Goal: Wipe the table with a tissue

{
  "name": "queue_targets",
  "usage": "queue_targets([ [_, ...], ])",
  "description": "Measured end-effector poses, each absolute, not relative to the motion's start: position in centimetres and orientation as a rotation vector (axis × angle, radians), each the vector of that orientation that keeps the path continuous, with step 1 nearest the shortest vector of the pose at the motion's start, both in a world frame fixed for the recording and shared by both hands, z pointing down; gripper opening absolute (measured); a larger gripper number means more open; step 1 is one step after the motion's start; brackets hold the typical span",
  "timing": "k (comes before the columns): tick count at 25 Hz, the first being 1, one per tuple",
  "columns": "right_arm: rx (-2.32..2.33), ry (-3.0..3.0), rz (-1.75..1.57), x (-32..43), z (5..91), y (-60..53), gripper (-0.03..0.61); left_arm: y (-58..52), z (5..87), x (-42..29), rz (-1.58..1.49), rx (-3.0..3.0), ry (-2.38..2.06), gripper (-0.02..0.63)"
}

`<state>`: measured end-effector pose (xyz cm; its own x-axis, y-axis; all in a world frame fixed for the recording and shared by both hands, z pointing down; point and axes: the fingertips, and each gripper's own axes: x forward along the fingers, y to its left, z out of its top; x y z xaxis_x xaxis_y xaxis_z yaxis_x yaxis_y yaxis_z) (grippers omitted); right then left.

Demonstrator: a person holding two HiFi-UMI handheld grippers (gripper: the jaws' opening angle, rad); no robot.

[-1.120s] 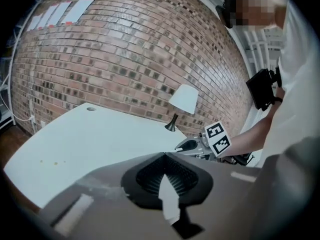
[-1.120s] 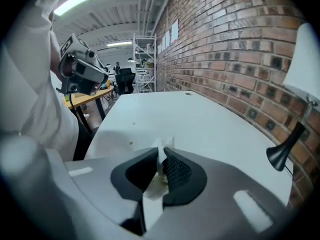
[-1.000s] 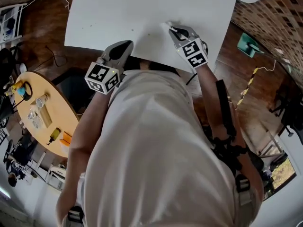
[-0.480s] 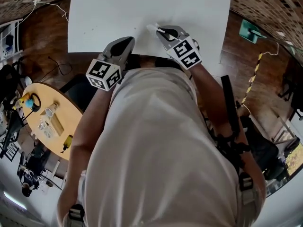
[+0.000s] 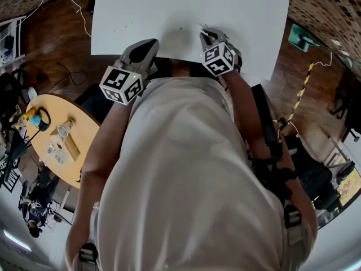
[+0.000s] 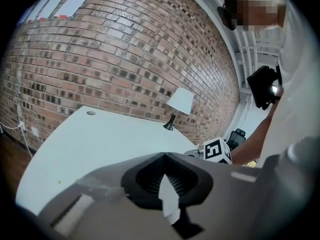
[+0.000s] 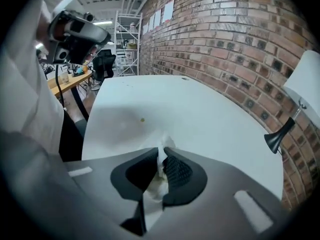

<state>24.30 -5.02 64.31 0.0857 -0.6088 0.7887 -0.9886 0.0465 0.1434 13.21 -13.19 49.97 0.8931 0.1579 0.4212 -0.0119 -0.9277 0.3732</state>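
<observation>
The tissue (image 7: 161,143), clamped in the right gripper (image 7: 162,154), is drawn back across the table (image 5: 169,10) mid-wipe. The left gripper (image 6: 164,155) is held closed, empty.

The surface (image 5: 169,16) is smooth, matt white. The tissue (image 7: 156,186) is soft, crumpled paper. The fingers (image 7: 177,173) look like ribbed black rubber. The wall (image 7: 240,39) is rough brick, and the floor (image 5: 56,38) is dark wood.

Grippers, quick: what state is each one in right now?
Left gripper: closed, holding nothing.
Right gripper: closed on the tissue.
</observation>
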Motion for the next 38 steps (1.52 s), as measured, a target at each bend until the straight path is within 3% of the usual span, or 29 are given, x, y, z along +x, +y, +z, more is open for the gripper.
queue_targets([
  [10,1.375,-1.617,0.558,22.4,64.6,-2.4,0.034,-14.5,50.2,13.5,0.632,2.679,0.239,0.005],
  [20,2.052,-1.248,1.052,29.2,64.2,2.3,0.034,-15.0,50.4,12.6,0.645,2.674,0.325,0.005],
  [26,1.95,-1.32,1.008,23.2,63.7,-1.4,0.034,-16.9,50.4,11.1,0.631,2.659,0.357,0.005],
  [38,1.996,-1.234,0.945,25.2,64.2,-3.8,0.034,-18.8,50.5,9.5,0.625,2.677,0.35,0.005],
])
